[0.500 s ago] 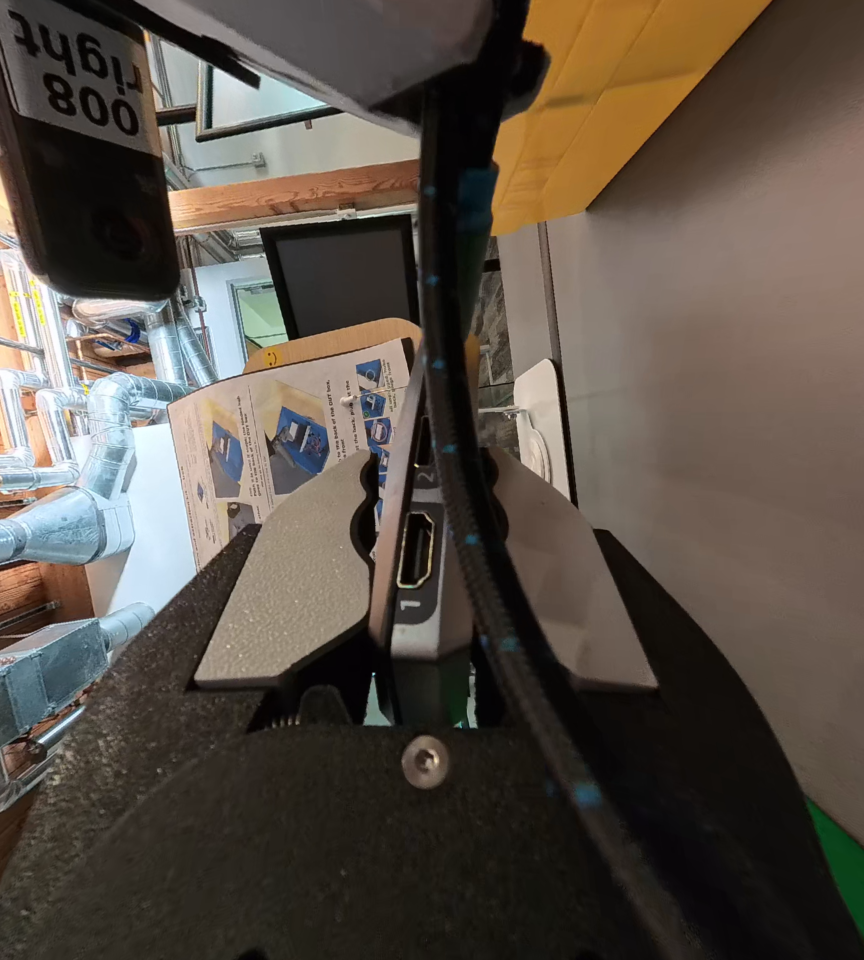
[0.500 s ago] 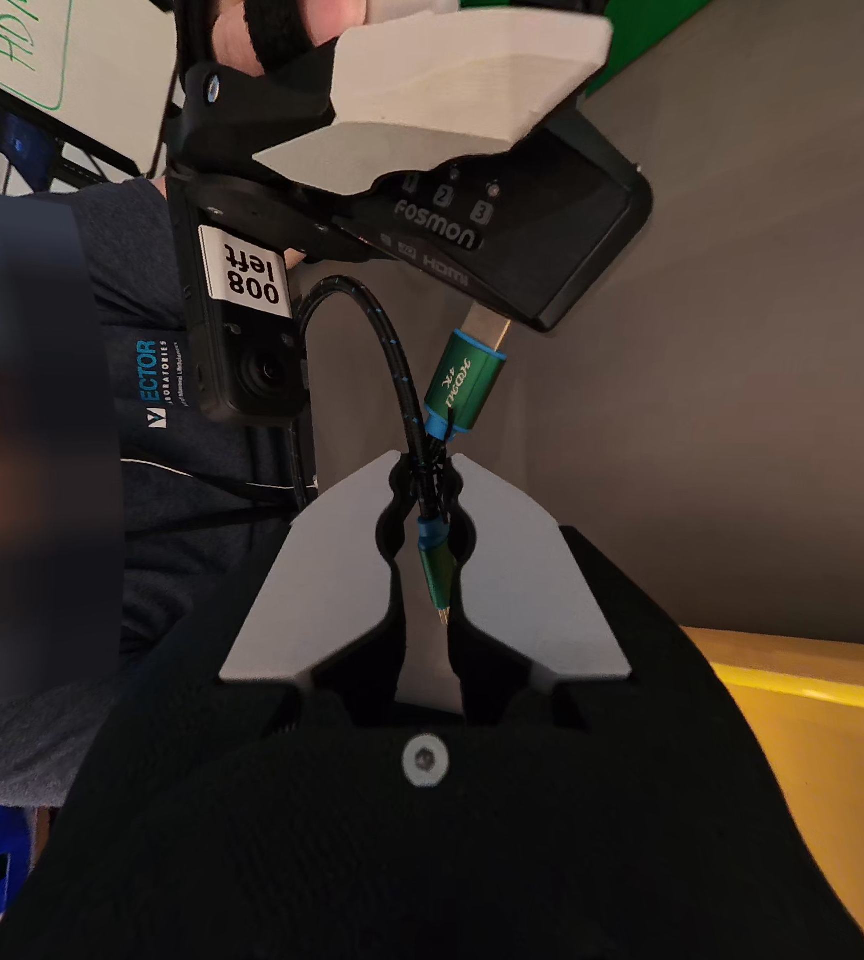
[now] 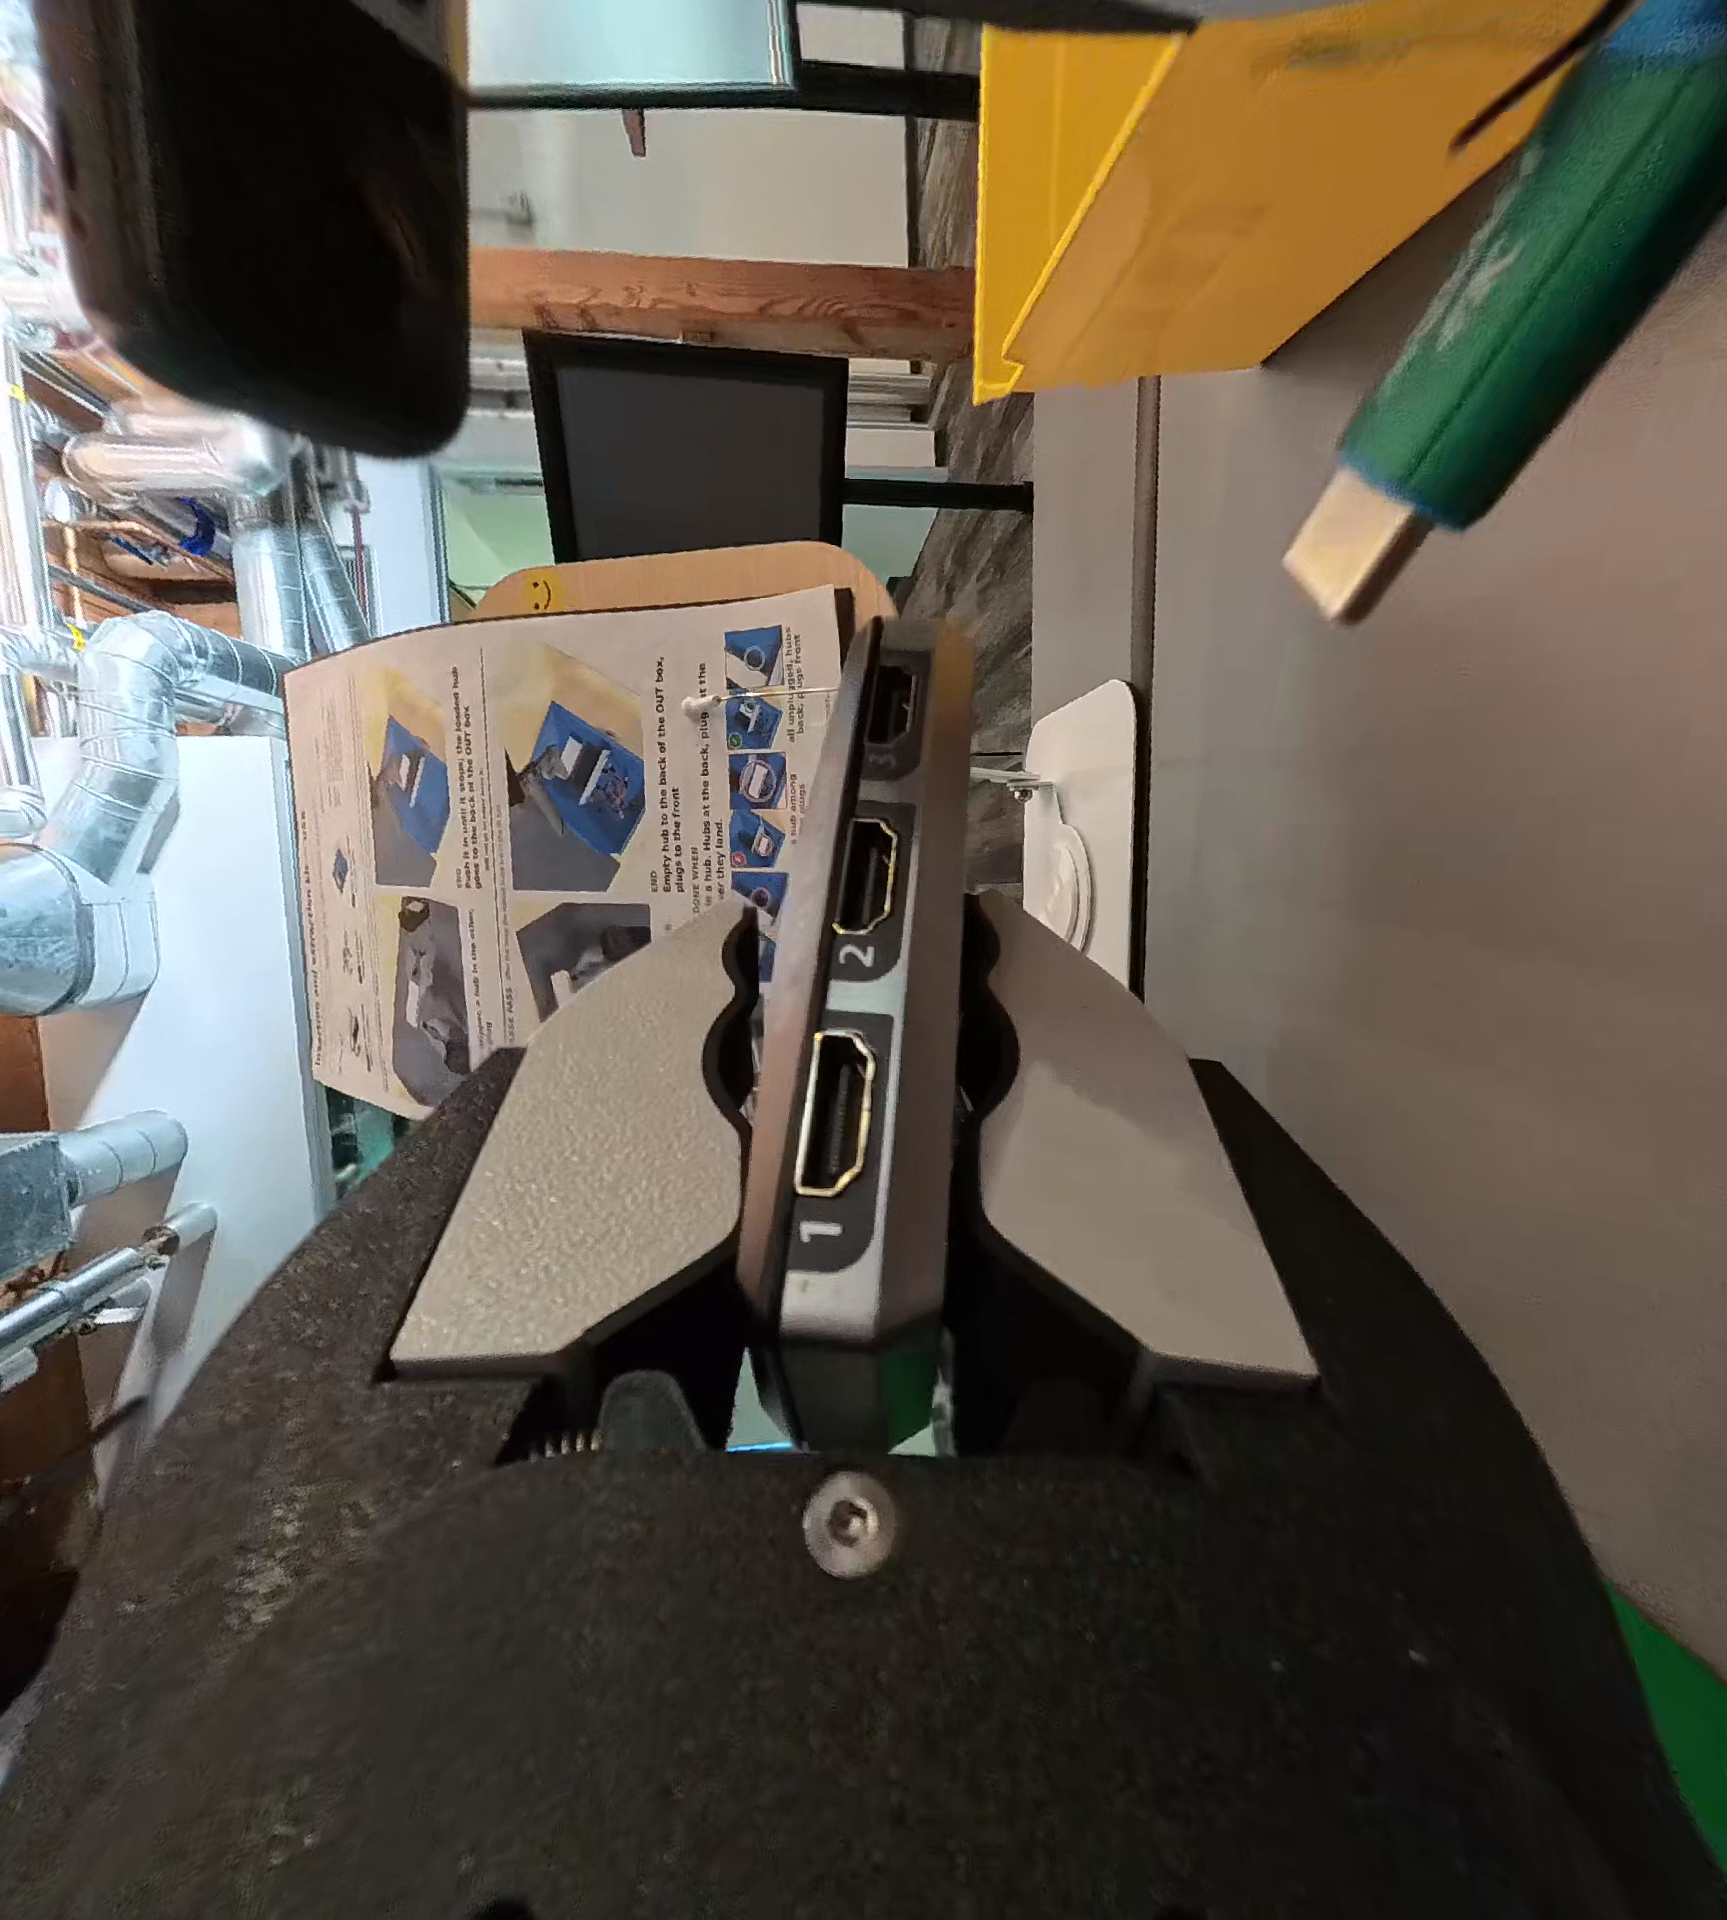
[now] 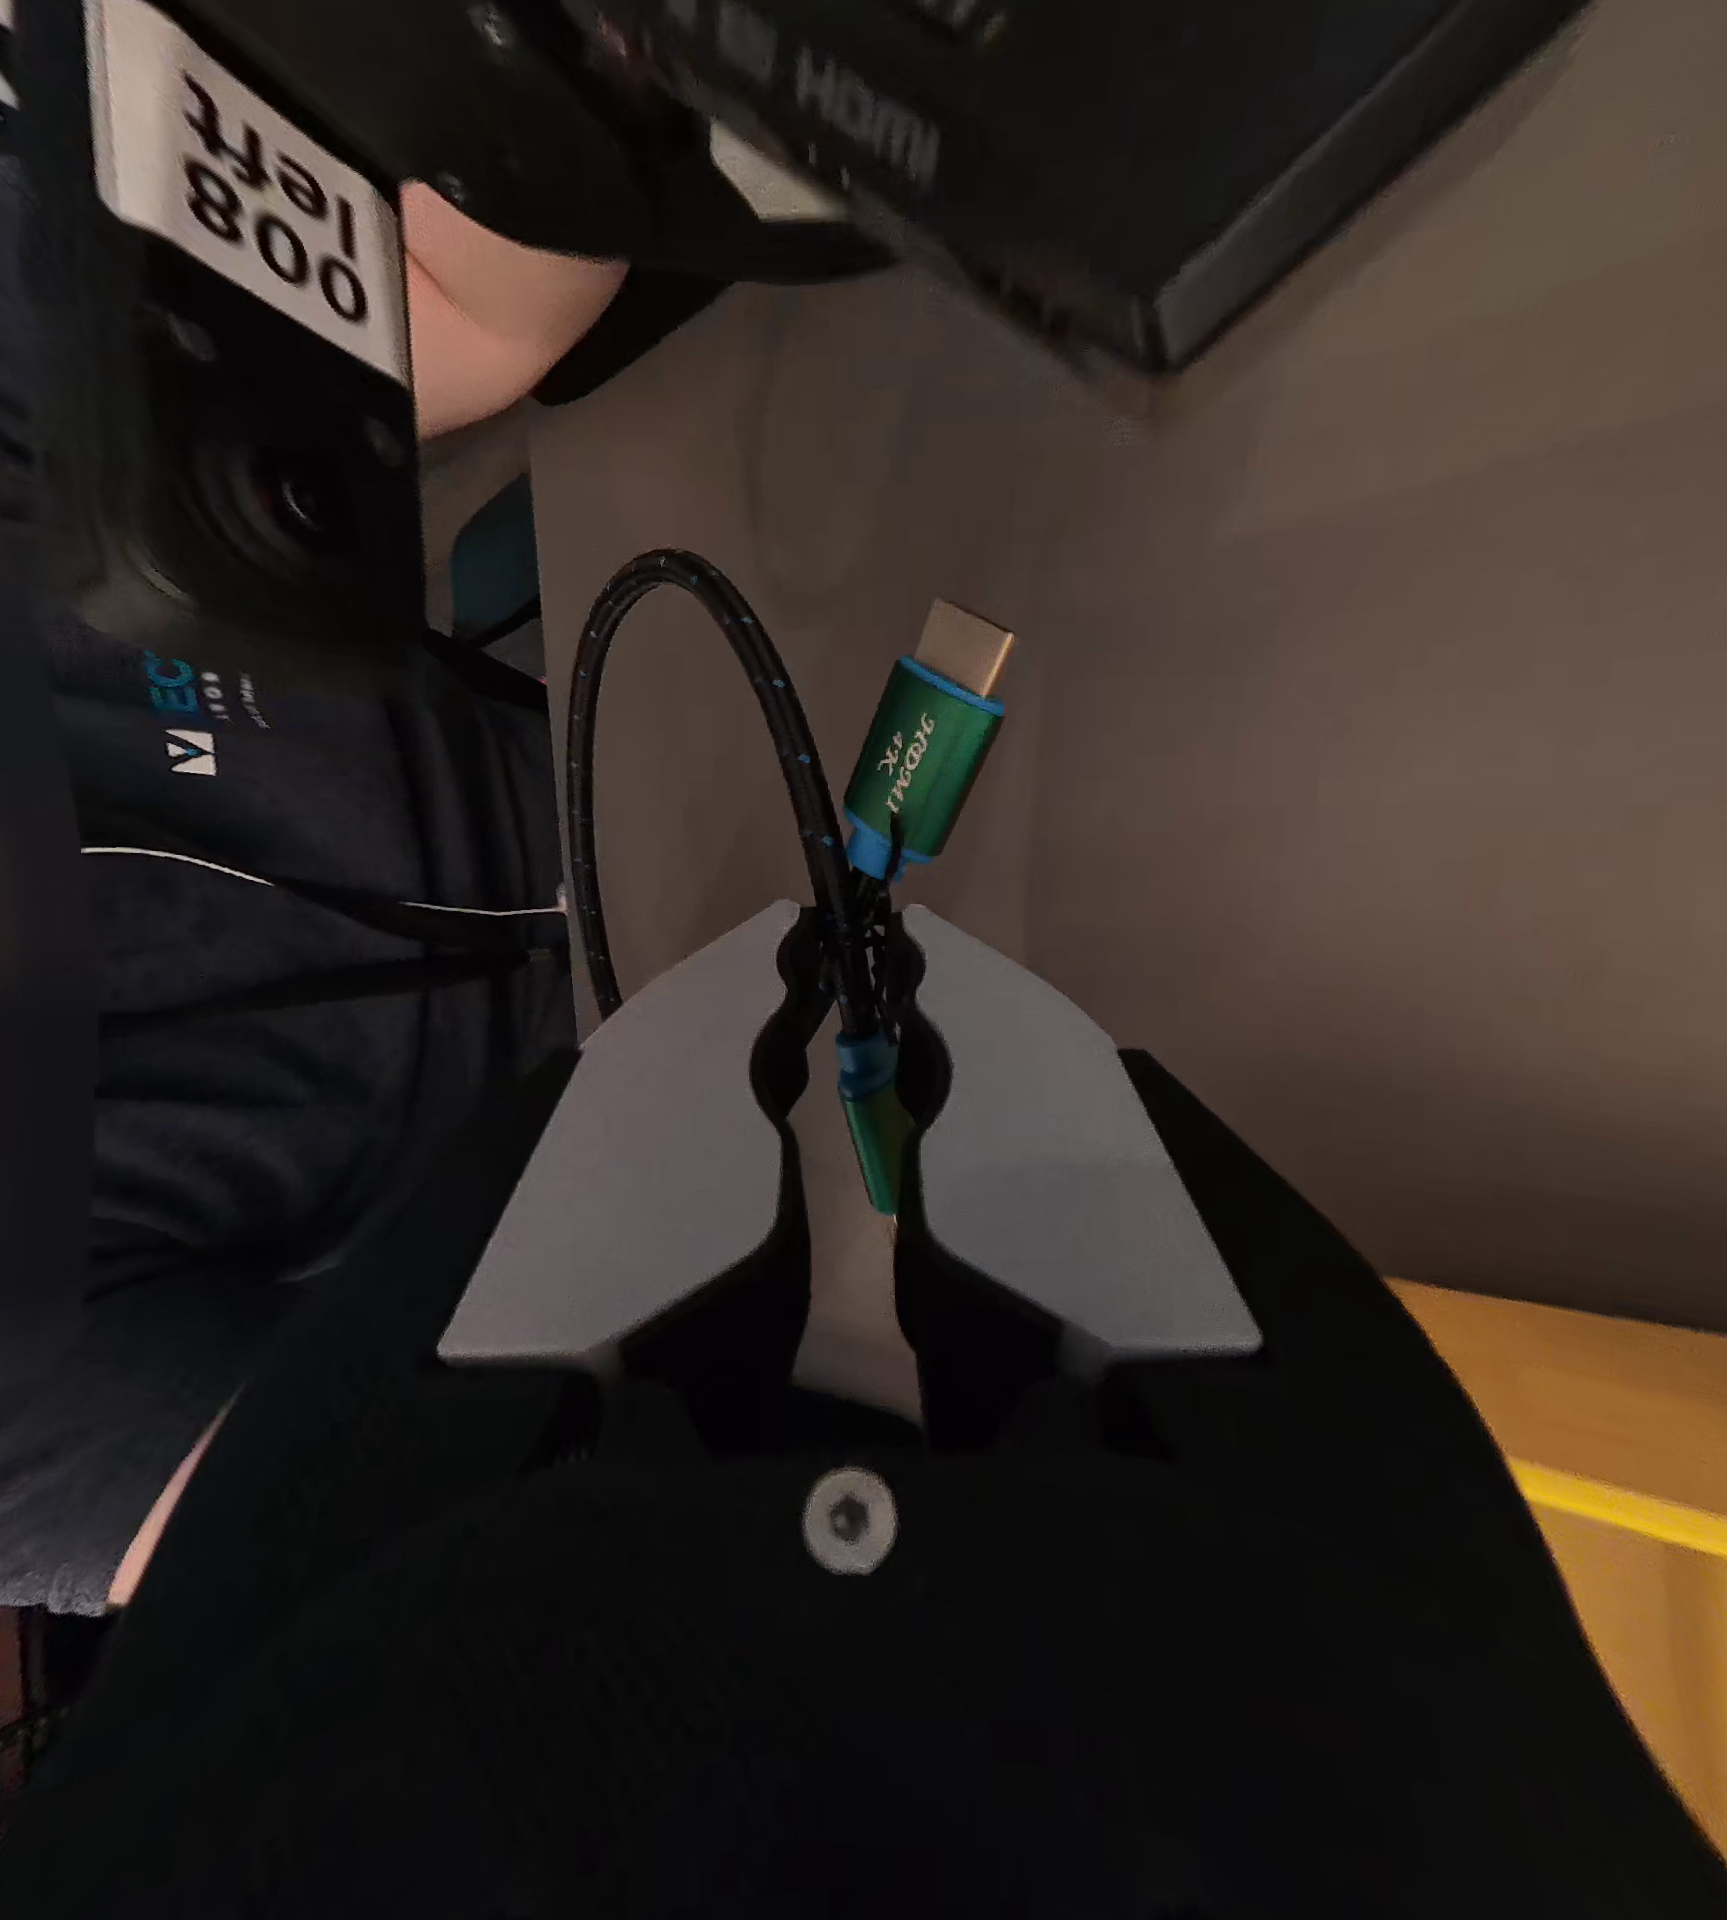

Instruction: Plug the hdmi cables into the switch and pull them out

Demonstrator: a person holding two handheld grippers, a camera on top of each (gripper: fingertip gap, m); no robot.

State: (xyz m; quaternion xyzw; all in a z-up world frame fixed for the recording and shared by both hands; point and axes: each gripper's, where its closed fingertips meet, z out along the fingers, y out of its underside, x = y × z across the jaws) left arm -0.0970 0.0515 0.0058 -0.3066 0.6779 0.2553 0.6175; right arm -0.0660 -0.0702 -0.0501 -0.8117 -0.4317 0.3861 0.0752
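Note:
My left gripper [image 3: 864, 935] is shut on the black HDMI switch [image 3: 854, 1122], held edge-on so that its three numbered ports face me, all empty. The switch also shows at the top of the right wrist view [image 4: 1098, 156]. My right gripper [image 4: 851, 925] is shut on a short black braided HDMI cable [image 4: 630, 644] that loops up from the jaws. One green plug [image 4: 926, 769] sticks up free, its gold tip just below the switch. The cable's other green plug [image 4: 874, 1143] sits between my fingers. The free plug shows blurred at the top right of the left wrist view [image 3: 1524, 312].
A grey tabletop [image 3: 1513, 1039] fills the right side of both views. A yellow bin [image 3: 1202, 187] stands at its far end, also in the right wrist view [image 4: 1669, 1507]. A printed instruction sheet [image 3: 547, 831] and a dark monitor [image 3: 693, 457] stand behind. A person in a dark shirt [image 4: 267, 987] is at the left. The grippers' ends are close to 15 cm from one another.
The green plug was in the switch and is now out of it. The right gripper has drawn back with the cable, which no longer crosses in front of the switch's ports.

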